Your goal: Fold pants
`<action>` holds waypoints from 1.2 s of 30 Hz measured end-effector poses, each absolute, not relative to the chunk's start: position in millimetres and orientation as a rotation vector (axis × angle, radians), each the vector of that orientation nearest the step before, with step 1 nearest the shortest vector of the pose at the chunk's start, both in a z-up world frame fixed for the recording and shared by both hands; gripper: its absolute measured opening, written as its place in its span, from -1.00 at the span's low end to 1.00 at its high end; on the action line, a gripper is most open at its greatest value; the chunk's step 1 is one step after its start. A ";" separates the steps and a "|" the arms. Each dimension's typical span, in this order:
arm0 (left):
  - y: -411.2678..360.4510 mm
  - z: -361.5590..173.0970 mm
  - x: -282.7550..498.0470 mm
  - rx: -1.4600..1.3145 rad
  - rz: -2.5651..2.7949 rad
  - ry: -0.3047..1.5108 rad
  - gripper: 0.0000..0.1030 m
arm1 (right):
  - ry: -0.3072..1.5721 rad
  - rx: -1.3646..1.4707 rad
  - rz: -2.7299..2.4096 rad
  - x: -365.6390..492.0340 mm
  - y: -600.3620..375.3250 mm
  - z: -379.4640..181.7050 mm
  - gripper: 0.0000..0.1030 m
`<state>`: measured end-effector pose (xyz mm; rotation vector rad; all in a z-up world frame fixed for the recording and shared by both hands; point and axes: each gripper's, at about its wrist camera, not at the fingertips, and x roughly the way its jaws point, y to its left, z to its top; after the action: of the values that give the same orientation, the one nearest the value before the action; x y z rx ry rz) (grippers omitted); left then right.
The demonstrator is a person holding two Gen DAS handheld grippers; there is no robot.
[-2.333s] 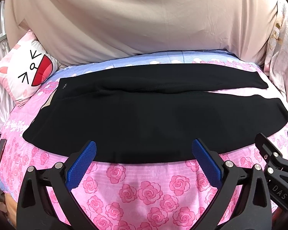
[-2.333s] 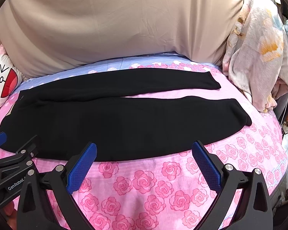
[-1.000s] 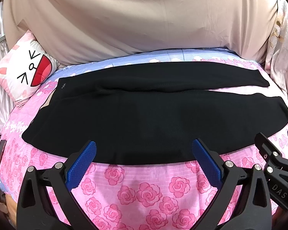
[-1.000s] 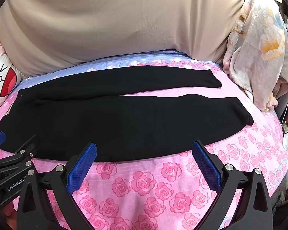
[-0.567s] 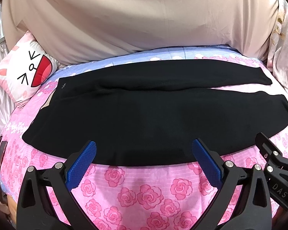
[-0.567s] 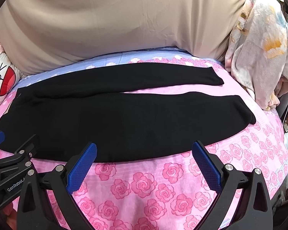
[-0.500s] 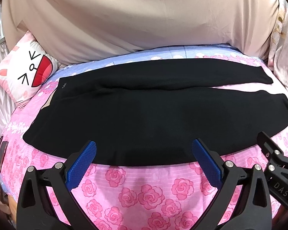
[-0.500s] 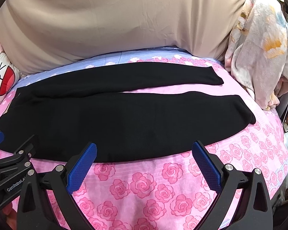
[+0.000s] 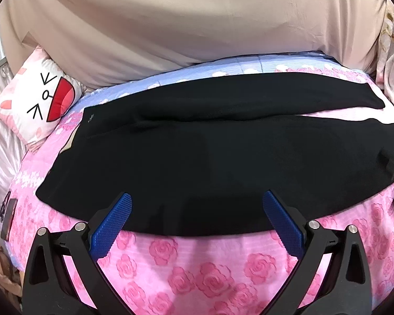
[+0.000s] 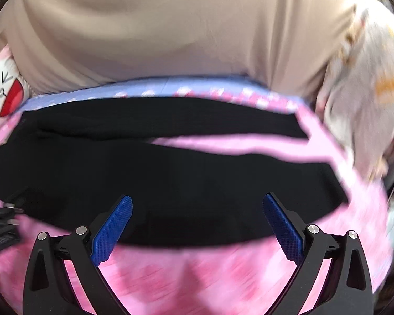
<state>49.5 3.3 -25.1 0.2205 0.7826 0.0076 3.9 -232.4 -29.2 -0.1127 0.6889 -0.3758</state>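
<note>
Pants (image 9: 210,157): spread flat across the bed (image 9: 197,257), waist toward its left edge, legs apart (ready for folding).
Left gripper (image 9: 197,210): jaws wide apart, holding nothing, above the near hem.
Right gripper (image 10: 197,212): likewise gaping, empty.

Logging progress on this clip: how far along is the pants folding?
Done: the black pants lie spread flat on the pink rose bedsheet, legs apart. In hand: nothing; the left gripper and right gripper are both open above the near edge, gripping no cloth. Left: every fold.
</note>
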 end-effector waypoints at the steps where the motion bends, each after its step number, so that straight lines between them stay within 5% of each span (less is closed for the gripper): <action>1: 5.2 -25.5 52.4 0.223 0.012 0.782 0.91 | 0.666 -0.149 -0.392 11.5 -256.0 -23.5 0.90; 10: 53.5 -15.0 101.2 0.025 -0.015 0.758 0.91 | 0.688 0.072 -0.386 120.3 -477.2 0.3 0.88; 19: 142.7 1.8 213.4 0.025 0.127 0.766 0.91 | 0.875 0.060 -0.439 229.2 -546.7 -40.1 0.86; 22: 184.5 4.5 262.2 0.071 0.239 0.756 0.91 | 0.899 0.093 -0.379 244.0 -551.5 -54.2 0.45; 25: 228.6 4.8 307.8 0.106 0.377 0.726 0.91 | 0.878 0.153 -0.302 246.1 -551.1 -49.8 -0.70; 35: 328.8 -43.9 399.2 -0.207 0.356 0.925 0.88 | 0.882 0.150 -0.326 248.0 -530.7 -46.4 -0.73; 36: 327.9 -51.1 403.8 -0.216 0.345 0.952 0.73 | 0.884 0.160 -0.331 248.0 -529.2 -47.3 -0.73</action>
<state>403.8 327.9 -51.1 -0.2156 0.9524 0.3446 248.0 -529.2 -47.3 0.1601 0.8835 -0.3313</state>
